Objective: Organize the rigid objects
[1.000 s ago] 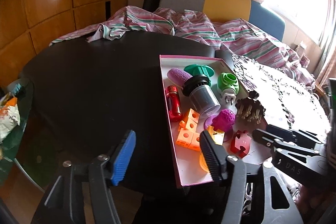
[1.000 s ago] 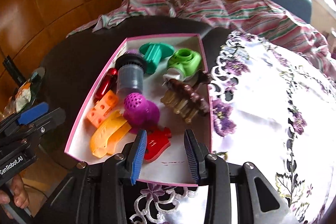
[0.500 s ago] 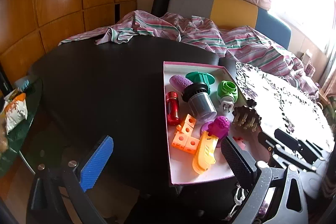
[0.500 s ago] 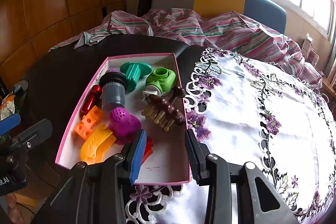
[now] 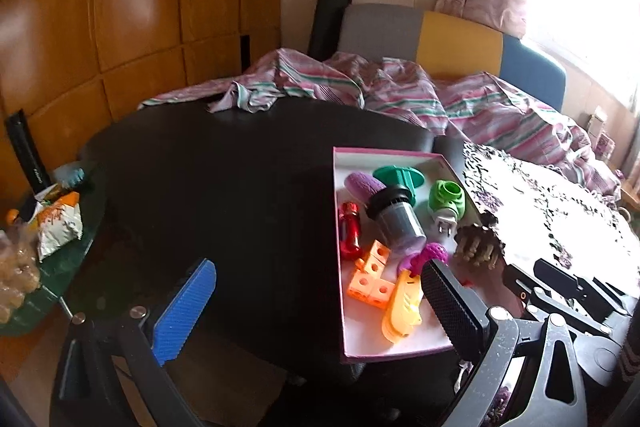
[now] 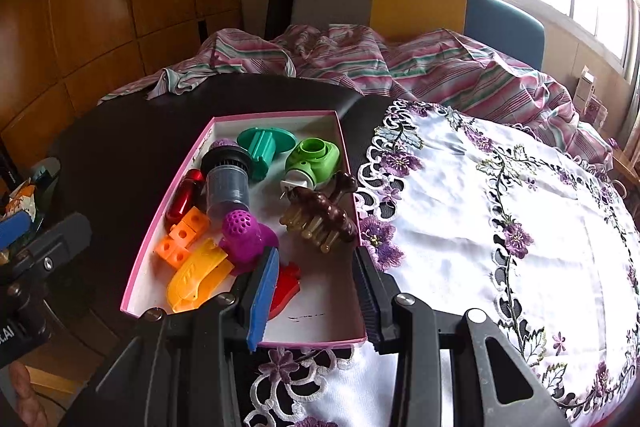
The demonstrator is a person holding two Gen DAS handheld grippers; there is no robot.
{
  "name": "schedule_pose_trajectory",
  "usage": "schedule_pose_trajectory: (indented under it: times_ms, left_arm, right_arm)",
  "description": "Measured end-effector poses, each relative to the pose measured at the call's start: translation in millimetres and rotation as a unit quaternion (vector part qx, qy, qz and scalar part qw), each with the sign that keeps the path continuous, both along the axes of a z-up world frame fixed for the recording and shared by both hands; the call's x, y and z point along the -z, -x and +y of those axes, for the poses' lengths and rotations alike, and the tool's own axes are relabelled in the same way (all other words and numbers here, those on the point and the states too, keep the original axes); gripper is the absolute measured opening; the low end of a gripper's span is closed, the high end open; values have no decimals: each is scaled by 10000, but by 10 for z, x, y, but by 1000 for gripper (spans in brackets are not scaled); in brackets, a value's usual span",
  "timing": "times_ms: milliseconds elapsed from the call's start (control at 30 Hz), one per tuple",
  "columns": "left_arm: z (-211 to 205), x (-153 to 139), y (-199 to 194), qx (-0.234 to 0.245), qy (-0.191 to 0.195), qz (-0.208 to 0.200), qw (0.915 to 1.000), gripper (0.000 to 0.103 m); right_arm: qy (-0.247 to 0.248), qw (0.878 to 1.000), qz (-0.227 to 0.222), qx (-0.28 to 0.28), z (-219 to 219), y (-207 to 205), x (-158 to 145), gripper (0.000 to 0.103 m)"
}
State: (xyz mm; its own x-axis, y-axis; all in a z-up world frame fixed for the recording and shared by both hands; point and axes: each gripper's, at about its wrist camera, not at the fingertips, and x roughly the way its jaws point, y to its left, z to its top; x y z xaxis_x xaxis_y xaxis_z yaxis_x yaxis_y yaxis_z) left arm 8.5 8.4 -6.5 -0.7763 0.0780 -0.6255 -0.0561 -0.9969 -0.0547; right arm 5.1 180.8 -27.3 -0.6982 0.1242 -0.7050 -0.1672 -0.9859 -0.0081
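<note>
A pink-rimmed white box [image 6: 280, 337] [image 5: 396, 353] on the black table holds several toys: a teal spool [image 6: 266, 143], a green plug [image 6: 314, 163], a grey cup [image 6: 228, 183], a red capsule [image 6: 184, 197], orange blocks [image 6: 180, 235], a yellow piece [image 6: 196, 277], a purple figure [image 6: 244, 239], a brown comb [image 6: 324, 213] and a red puzzle piece [image 6: 286, 287]. My right gripper [image 6: 316, 297] is open and empty above the box's near edge. My left gripper [image 5: 316, 311] is wide open and empty, left of the box over the table's front.
A white lace cloth [image 6: 500, 211] covers the table's right half. Striped bedding [image 6: 360, 63] and a grey, yellow and blue sofa back [image 6: 416, 5] lie beyond. A glass side table [image 5: 48, 251] with snack bags stands at the left. Wood panels line the wall.
Both grippers have pulled back and up from the box. My left gripper has opened wider. The toys in the box have not moved.
</note>
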Motion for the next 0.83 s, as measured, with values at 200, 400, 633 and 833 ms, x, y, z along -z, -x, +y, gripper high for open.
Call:
schedule_pose_trajectory:
  times_ms: [200,400,633,833]
  left_arm:
    - [-32,5,5,-25,-2,-56,10000,103]
    - [-56,-2,-10,-44,-80,-55,9999,103]
    - [-33,19,-7,-43,19,-86,10000,103]
    - [-42,36,-2,-64,9,-76,9999,103]
  right_arm:
    - [-23,10000,14,-26,-20,0,-14,38]
    - [-36,10000,31,-32,-24,-2,-25,38]
    - [-22,10000,8,-46,-29,1,-21,38]
    - [-15,10000,-9,-90,-44,10,11,38]
